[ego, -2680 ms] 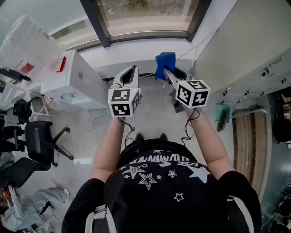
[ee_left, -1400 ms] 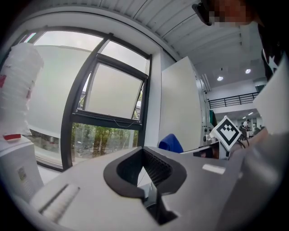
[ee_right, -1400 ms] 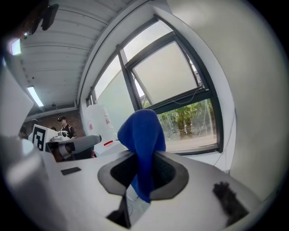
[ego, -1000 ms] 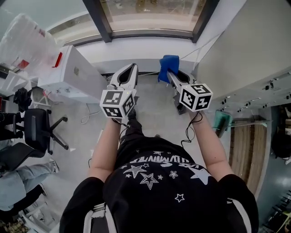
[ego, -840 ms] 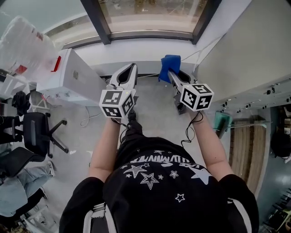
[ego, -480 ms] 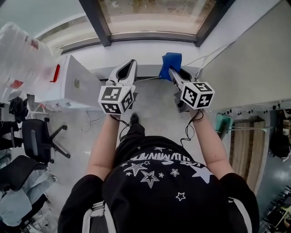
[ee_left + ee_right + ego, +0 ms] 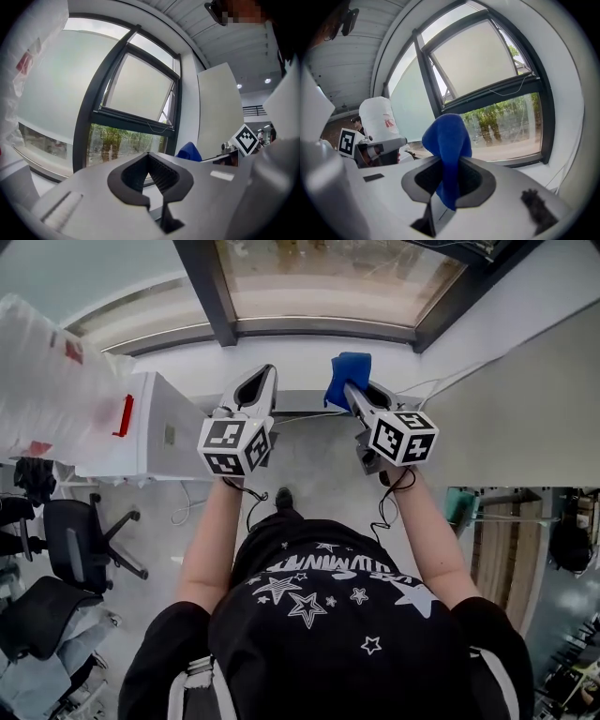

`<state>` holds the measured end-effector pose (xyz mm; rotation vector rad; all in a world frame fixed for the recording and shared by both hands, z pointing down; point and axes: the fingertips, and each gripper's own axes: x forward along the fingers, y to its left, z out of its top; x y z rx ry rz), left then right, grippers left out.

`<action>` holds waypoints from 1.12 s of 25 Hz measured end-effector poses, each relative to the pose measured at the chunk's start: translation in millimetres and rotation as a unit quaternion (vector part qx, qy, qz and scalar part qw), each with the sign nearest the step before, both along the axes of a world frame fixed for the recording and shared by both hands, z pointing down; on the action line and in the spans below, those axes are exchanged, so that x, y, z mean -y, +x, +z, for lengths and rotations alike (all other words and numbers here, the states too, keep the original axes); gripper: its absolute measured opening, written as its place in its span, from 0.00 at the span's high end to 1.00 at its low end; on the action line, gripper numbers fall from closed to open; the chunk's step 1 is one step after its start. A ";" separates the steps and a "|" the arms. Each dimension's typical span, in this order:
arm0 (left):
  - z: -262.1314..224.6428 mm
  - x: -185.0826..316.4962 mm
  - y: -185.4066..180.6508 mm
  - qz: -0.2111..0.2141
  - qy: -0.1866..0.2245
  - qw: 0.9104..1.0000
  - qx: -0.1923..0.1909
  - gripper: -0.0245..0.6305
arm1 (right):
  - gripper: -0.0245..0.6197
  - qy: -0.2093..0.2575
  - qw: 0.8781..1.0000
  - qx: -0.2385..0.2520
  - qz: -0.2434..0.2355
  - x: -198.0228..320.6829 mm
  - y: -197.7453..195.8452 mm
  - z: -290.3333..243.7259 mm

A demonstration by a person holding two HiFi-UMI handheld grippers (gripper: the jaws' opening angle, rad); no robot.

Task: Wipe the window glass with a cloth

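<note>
While both forearms stretch forward side by side toward the window (image 7: 328,277), the right gripper (image 7: 349,392) tilts up at the glass, its jaws clamped on a blue cloth (image 7: 447,136) that bunches above their tips. From the head view the cloth lies over the white sill (image 7: 300,362). The left gripper (image 7: 149,155) is held beside it, apart, jaws closed together on nothing.

The cloth (image 7: 346,371) sits between the jaws of the right gripper (image 7: 345,388), before the window glass (image 7: 328,282). The left gripper (image 7: 262,373) hangs just left of it.
</note>
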<state>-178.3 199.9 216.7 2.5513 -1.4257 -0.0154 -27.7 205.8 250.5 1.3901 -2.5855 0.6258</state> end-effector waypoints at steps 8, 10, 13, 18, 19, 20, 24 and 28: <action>-1.0 45.5 -30.0 0.013 0.002 1.000 -0.020 0.95 | 0.85 0.003 1.000 -0.006 0.017 39.4 -37.3 -3.8; -0.7 55.2 -35.3 0.013 0.001 1.000 -0.024 0.95 | 0.85 0.000 1.000 -0.008 0.018 44.0 -43.7 -2.4; 0.9 64.9 -36.3 0.018 -0.003 1.000 -0.025 0.95 | 0.85 -0.005 1.000 -0.007 0.026 51.2 -41.9 -2.0; 9.6 80.3 -31.9 0.019 -0.015 0.999 -0.021 0.95 | 0.85 -0.006 0.999 -0.003 0.036 68.9 -31.2 -0.9; 11.4 83.2 -29.6 0.018 -0.017 1.000 -0.019 0.95 | 0.85 -0.009 0.999 -0.001 0.036 72.4 -28.9 1.6; 12.6 87.0 -27.2 0.017 -0.017 1.000 -0.015 0.95 | 0.85 -0.012 0.999 0.001 0.035 77.0 -26.5 4.1; 12.8 109.7 -16.8 0.002 -0.016 1.000 -0.013 0.95 | 0.85 -0.017 1.000 0.008 0.022 102.9 -19.3 9.2; 17.0 134.5 -3.1 -0.013 -0.020 1.000 -0.007 0.95 | 0.85 -0.025 1.000 0.011 0.003 134.6 -8.7 16.6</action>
